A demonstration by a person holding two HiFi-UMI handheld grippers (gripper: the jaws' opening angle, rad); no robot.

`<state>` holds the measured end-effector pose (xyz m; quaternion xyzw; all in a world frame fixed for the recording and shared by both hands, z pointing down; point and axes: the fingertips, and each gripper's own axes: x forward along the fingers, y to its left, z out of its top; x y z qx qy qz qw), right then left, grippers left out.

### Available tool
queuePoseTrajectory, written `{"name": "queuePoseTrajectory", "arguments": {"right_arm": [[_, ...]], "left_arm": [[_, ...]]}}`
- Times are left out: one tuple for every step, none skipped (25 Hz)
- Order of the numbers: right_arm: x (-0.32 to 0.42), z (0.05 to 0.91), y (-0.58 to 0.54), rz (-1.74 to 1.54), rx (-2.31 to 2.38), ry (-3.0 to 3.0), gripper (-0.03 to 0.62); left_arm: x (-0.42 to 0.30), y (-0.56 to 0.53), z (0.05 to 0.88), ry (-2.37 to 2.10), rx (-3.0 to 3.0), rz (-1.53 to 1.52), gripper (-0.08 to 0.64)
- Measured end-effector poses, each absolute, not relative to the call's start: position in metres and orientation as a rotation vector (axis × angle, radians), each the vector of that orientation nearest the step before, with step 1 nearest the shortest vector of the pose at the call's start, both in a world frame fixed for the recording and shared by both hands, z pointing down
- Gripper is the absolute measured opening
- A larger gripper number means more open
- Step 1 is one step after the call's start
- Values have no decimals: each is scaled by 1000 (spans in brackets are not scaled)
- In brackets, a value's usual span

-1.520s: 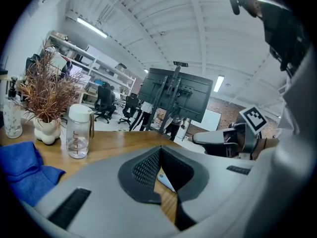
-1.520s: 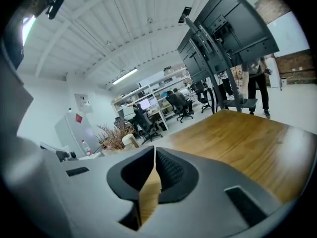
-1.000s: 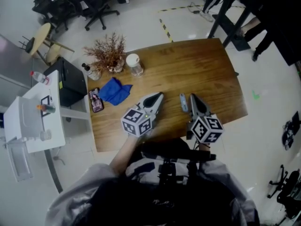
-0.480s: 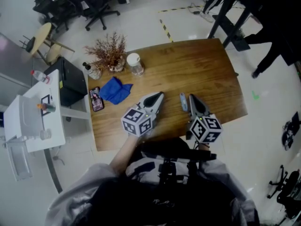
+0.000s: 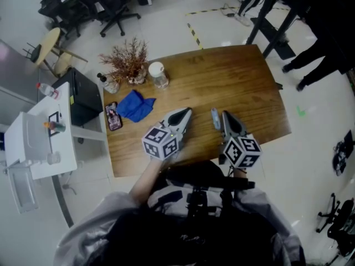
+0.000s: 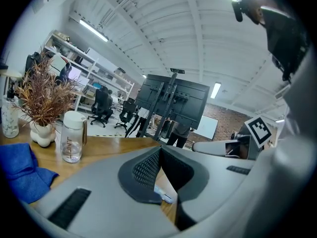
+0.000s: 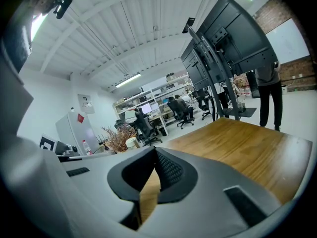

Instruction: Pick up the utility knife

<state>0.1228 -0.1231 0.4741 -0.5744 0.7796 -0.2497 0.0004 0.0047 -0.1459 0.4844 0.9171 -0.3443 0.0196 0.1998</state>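
Pale office floor with black swivel chairs (image 5: 113, 7) at the far side, and in the middle a wooden table (image 5: 238, 76) seen from above. Toward the far left corner of the table, a small pale vase (image 5: 137, 79) stuffed with dried brown sprigs (image 5: 127, 60) fanning out above its mouth. Just right of the vase, a clear bottle (image 5: 158, 76) upright under a white lid; see-through walls with grey print in the left gripper view, but no telling whether any liquid is inside. On the other side of the vase, a smaller clear bottle (image 5: 108, 85), contents too small to make out. Nearer the left edge, a crumpled blue cloth (image 5: 135, 107) with a phone (image 5: 113, 118) lying just beside it.

At the near edge, left gripper (image 5: 186, 113) with jaws pressed together on nothing, pointing across the wood. Right gripper (image 5: 226, 115) likewise closed tight and empty, nearly parallel to the left. Between the two, flat on the table, the utility knife (image 5: 215, 118): untouched, closer to the right gripper's tips and well apart from the left's, also glimpsed low under the closed jaws in the left gripper view
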Motion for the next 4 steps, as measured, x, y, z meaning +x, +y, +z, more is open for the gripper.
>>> {"name": "queuePoseTrajectory", "arguments": {"right_arm": [[122,474,-123,-785,-1802,2451,12],[122,474,-123,-787,-1800,2453,12],[121,475,-122,-788,-1798,2455,12],[121,475,-122,-790,-1796,2458,12]], "left_arm": [[4,-146,484,-964,2563,54,9],[4,-146,484,-965,2562,54,9],[4,-145,484,-967,2561,54,9],[3,-145,484,-968,2560,54,9]]}}
